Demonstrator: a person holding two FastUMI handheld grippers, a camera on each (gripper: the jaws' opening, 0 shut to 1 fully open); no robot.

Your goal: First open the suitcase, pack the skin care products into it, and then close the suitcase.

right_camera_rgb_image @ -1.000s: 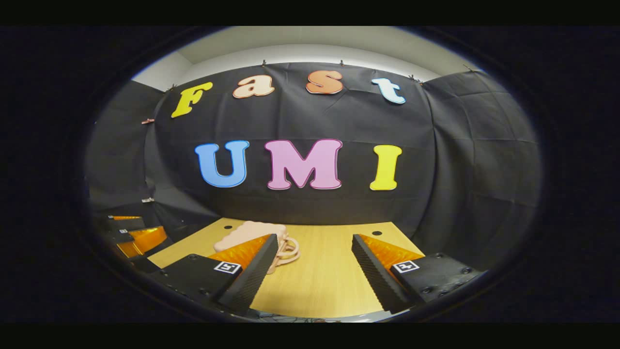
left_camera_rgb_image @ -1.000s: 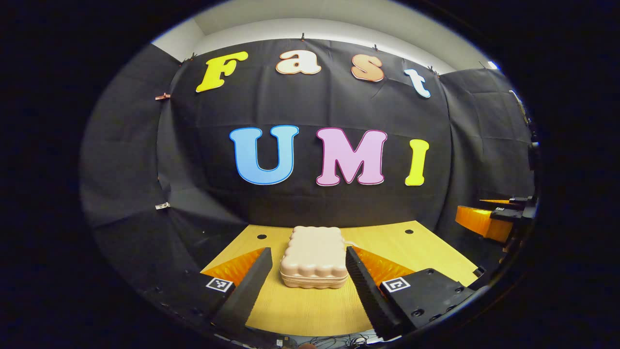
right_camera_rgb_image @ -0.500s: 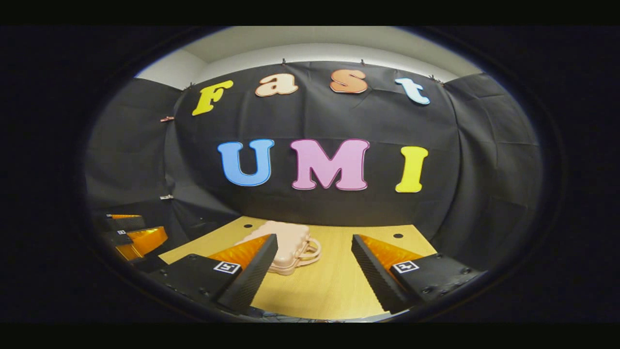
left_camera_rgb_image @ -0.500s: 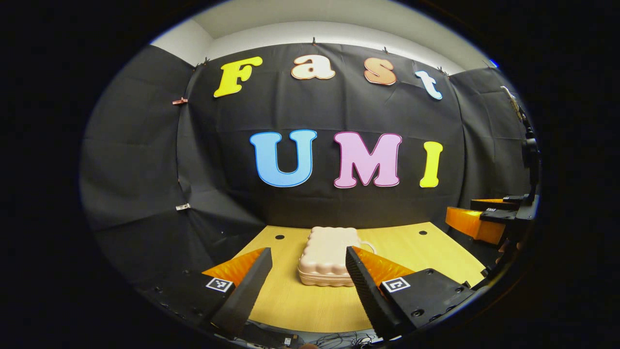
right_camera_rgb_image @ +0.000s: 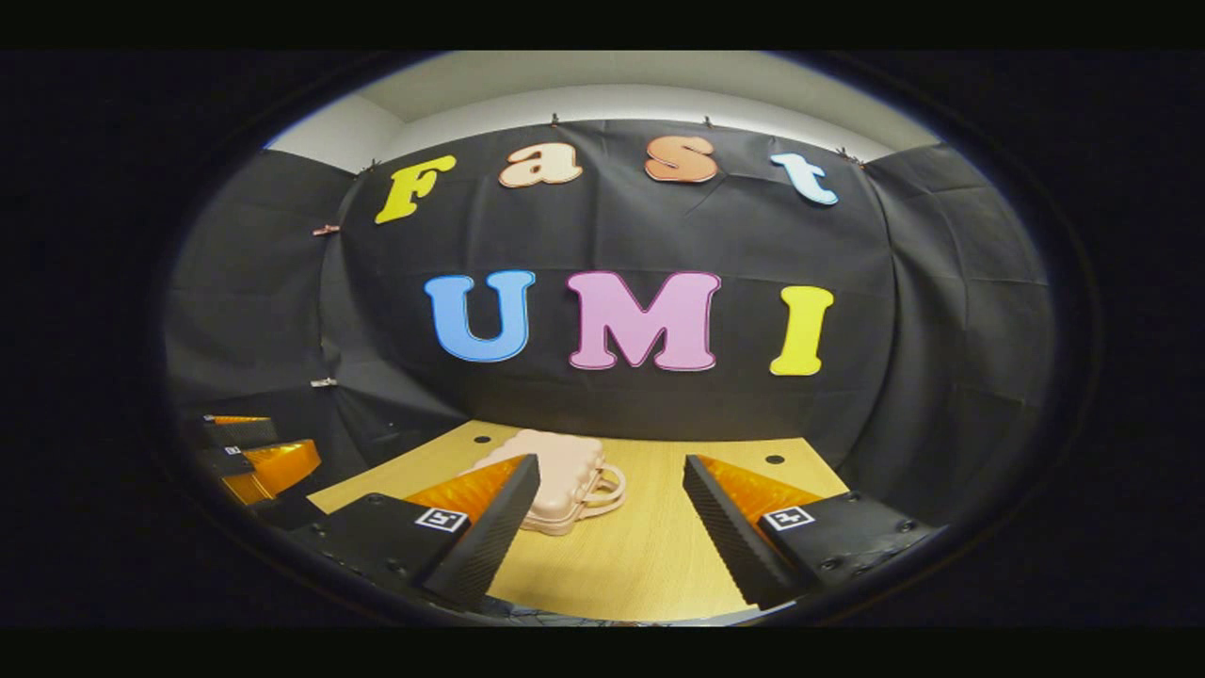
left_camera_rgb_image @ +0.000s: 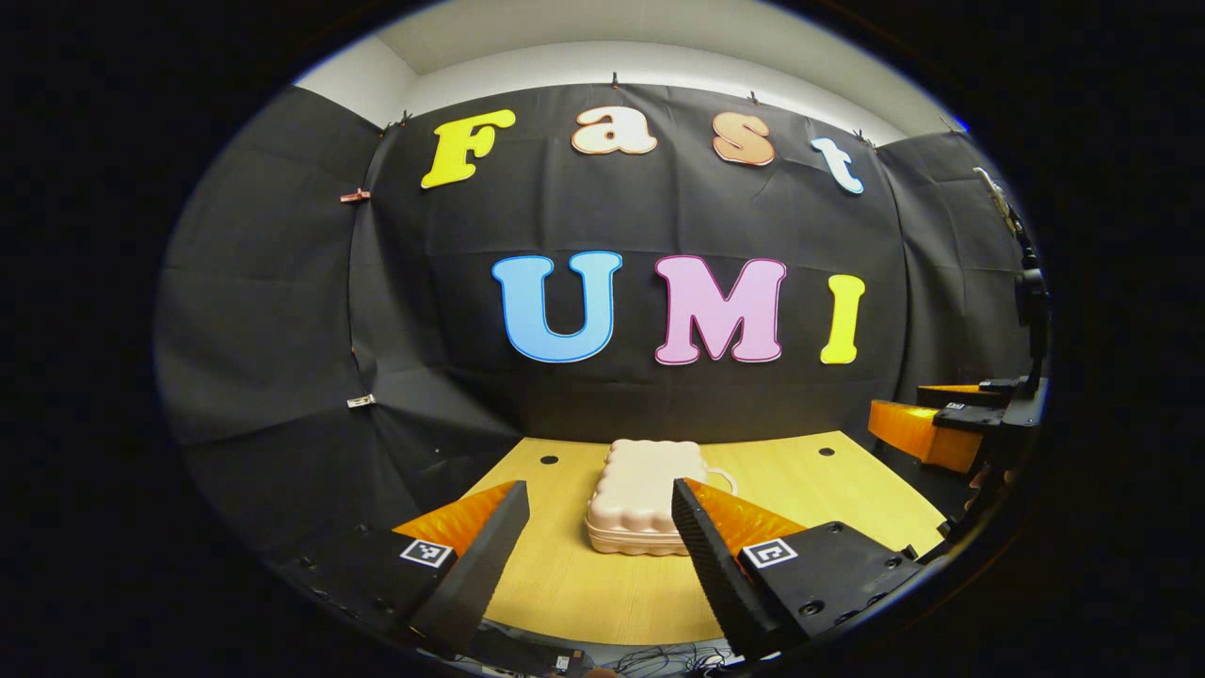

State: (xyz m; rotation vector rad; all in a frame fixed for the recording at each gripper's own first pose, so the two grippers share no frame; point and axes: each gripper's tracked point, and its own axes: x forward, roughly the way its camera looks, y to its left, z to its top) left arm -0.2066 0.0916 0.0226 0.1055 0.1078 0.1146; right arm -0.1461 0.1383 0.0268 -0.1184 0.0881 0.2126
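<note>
Meanwhile pink suitcase [left_camera_rgb_image: 643, 494] lies shut, flat on wooden table [left_camera_rgb_image: 828, 490]. Left gripper [left_camera_rgb_image: 600, 532] & right gripper [right_camera_rgb_image: 612, 523]: fingers spread wide, holding nothing.

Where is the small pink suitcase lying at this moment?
The suitcase lies closed on the wooden table, toward its back edge near the black cloth wall. In the right gripper view it sits left of centre, handle pointing right.

Even, soft overhead light is cast on the pale wooden tabletop [left_camera_rgb_image: 828, 490] — brightest along the white wall strip at the top of both views. Straight lines are bowed by fisheye distortion toward the edges. The right gripper view is rendered dimmer and slightly softer — no glare is seen.
</note>
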